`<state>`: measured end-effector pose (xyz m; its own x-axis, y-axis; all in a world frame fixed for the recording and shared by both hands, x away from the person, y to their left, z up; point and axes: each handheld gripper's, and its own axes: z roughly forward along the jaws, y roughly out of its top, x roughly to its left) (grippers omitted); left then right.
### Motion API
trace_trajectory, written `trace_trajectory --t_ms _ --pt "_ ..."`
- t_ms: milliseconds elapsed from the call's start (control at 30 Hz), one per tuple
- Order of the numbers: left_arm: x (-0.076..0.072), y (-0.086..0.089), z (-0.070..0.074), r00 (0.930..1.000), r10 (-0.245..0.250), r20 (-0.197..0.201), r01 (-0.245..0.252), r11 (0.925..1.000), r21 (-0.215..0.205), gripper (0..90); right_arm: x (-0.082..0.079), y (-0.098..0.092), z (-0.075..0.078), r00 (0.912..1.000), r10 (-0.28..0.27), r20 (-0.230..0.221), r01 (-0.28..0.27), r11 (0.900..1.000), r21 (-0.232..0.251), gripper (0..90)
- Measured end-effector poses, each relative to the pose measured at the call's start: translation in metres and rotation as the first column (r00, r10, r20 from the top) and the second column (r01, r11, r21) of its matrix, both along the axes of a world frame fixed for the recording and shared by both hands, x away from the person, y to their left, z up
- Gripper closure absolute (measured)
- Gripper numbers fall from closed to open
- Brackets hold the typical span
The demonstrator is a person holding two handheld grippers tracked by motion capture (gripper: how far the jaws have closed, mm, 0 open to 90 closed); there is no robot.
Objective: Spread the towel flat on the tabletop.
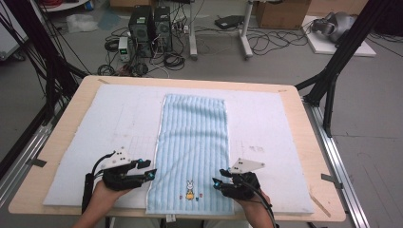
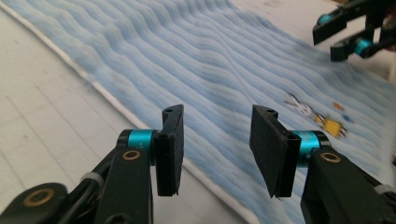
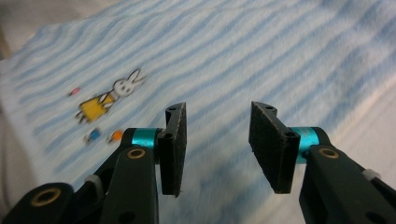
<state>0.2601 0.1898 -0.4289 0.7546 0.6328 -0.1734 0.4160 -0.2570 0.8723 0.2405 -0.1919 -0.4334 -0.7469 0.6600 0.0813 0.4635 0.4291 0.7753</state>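
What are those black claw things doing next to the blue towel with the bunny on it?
A person holds a black two-jaw gripper in each hand at a wooden table. A light blue striped towel with a small rabbit picture lies flat on a white foam mat. The left gripper sits at the towel's left edge and the right gripper at its right edge, both near the end closest to the person. Both have their jaws open, with nothing between them.

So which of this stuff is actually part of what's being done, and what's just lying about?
In use:
- blue striped towel
- left gripper, open
- right gripper, open
- white mat under the towel

Lying about:
- computer towers on the floor
- cables
- cardboard box
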Motion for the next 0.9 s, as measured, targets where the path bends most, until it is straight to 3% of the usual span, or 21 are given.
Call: trace_trajectory --t_ms 100,200,300,400,533,700,800,900 --pt "0.012 0.001 0.001 0.9997 0.025 -0.004 -0.025 0.9995 -0.021 52.4 0.011 0.009 -0.002 0.9999 0.013 0.002 -0.013 1.000 0.001 56.5" --pt "0.021 0.000 0.003 0.9994 0.033 -0.007 -0.033 0.9989 -0.033 52.3 0.020 0.018 -0.006 0.9990 0.036 -0.024 -0.037 0.999 -0.012 58.6" --pt "0.028 0.001 0.003 0.9994 0.034 -0.011 -0.034 0.9990 -0.029 52.3 0.026 0.023 -0.012 0.9971 0.058 -0.050 -0.060 0.997 -0.048 67.6" --pt "0.036 0.002 0.003 0.9990 0.040 -0.017 -0.041 0.9986 -0.033 52.2 0.029 0.022 -0.012 0.9948 0.088 -0.052 -0.090 0.995 -0.041 78.4" --pt "0.044 0.005 0.001 0.9984 0.052 -0.022 -0.053 0.9980 -0.035 52.5 0.030 0.017 -0.014 0.9900 0.129 -0.058 -0.130 0.991 -0.017 82.5" --pt "0.048 0.007 -0.003 0.9980 0.055 -0.030 -0.056 0.9981 -0.027 52.9 0.033 0.015 -0.014 0.9790 0.186 -0.084 -0.187 0.982 -0.007 86.4" --pt "0.048 0.007 -0.005 0.9977 0.057 -0.038 -0.058 0.9980 -0.025 52.9 0.032 0.014 -0.014 0.9642 0.239 -0.115 -0.239 0.971 0.015 86.3" --pt "0.047 0.006 -0.005 0.9979 0.053 -0.038 -0.054 0.9983 -0.023 53.0 0.030 0.014 -0.013 0.9558 0.263 -0.131 -0.264 0.965 0.013 86.4"
